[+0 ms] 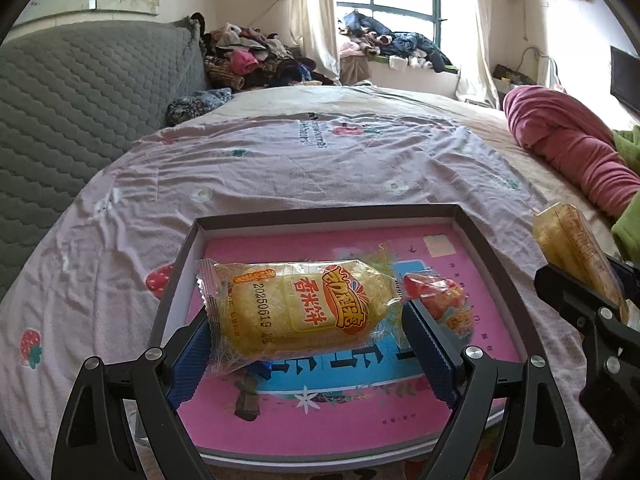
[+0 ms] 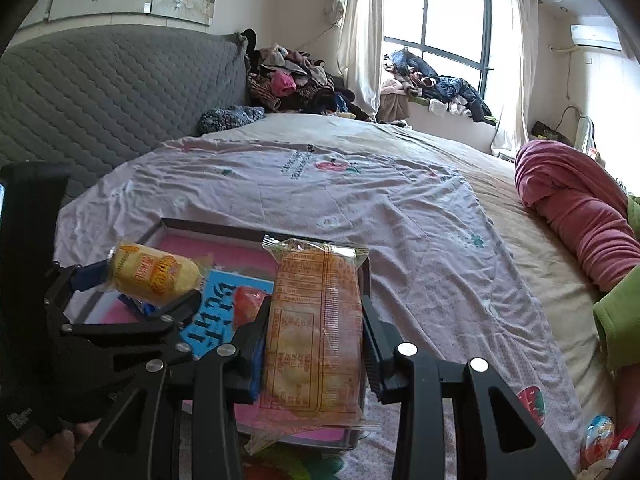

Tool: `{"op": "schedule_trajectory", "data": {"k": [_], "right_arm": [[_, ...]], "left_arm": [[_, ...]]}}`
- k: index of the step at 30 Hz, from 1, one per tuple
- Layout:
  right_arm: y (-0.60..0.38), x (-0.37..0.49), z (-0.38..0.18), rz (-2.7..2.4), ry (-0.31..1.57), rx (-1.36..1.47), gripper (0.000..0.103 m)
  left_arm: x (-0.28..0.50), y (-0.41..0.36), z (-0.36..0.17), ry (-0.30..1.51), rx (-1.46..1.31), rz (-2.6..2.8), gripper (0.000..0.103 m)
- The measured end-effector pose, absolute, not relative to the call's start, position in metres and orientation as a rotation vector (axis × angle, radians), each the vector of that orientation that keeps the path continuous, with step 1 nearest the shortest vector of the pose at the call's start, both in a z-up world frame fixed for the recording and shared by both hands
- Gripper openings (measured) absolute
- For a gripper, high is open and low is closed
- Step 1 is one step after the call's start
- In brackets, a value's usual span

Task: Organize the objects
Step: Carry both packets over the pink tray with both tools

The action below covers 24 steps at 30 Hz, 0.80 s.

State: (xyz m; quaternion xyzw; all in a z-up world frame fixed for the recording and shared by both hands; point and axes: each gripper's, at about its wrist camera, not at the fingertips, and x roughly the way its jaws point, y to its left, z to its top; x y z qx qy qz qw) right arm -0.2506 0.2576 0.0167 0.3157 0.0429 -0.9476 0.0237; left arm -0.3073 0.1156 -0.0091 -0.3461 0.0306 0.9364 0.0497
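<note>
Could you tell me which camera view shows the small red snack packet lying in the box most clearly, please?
The left wrist view: the red snack packet lies in the pink-lined box, mostly unobstructed beside the left gripper. In the right wrist view only a red patch shows between the grippers.

Glossy plastic snack wrapper (image 1: 304, 312), wrinkled cloth sheet (image 1: 280, 168)
</note>
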Motion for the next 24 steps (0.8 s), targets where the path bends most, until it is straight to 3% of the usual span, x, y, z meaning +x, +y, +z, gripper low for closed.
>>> {"op": "schedule_trajectory", "data": {"k": [24], "right_arm": [[0.261,-0.274,-0.025,-2.89,0.194,1.141,0.039]], "left_arm": [[-0.319,0.119,-0.039,0.16,-1.101,2.83,0.09]]}}
